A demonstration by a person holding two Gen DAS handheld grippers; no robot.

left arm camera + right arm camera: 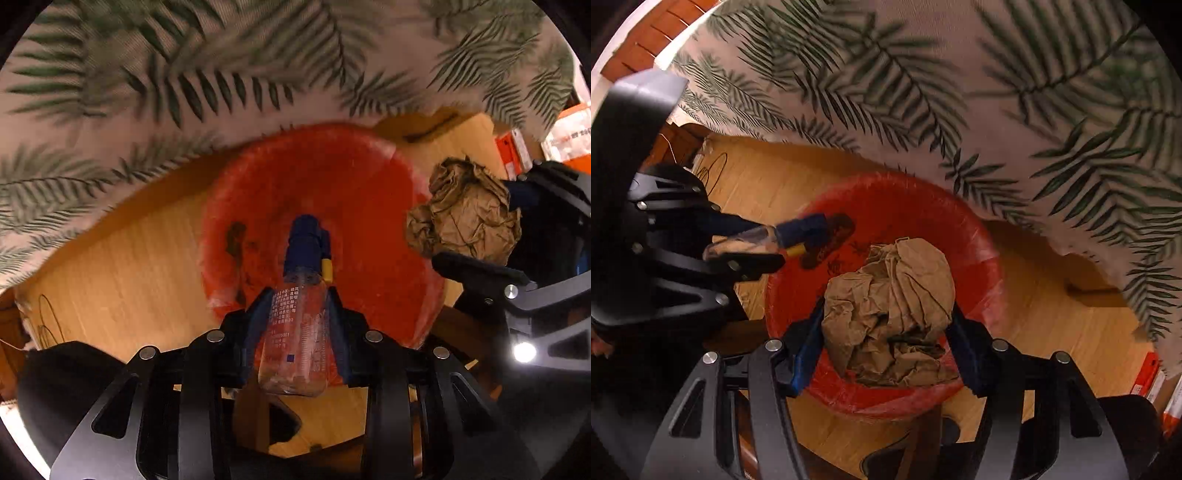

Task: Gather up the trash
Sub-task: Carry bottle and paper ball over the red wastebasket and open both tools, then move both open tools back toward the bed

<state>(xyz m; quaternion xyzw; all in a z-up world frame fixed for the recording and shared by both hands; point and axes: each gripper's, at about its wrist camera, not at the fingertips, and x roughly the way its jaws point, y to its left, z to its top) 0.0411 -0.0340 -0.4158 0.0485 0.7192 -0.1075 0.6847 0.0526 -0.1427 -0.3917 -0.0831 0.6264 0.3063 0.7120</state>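
My left gripper (297, 310) is shut on a clear plastic spray bottle (295, 332) with a dark blue nozzle, held over the mouth of a red-lined bin (373, 206). My right gripper (886, 317) is shut on a crumpled brown paper bag (890, 310), which hangs above the same red bin (986, 266). In the left wrist view the paper bag (465, 214) shows at the right, beside the bin's rim. The right wrist view has the left gripper (753, 247) at the left with the bottle (764, 240) pointing in over the bin.
The bin stands on a light wooden floor (140, 266) beside a cloth (923, 74) printed with green palm leaves. Orange and white boxes (569, 136) lie at the far right. A thin looped wire (714, 173) lies on the floor at the left.
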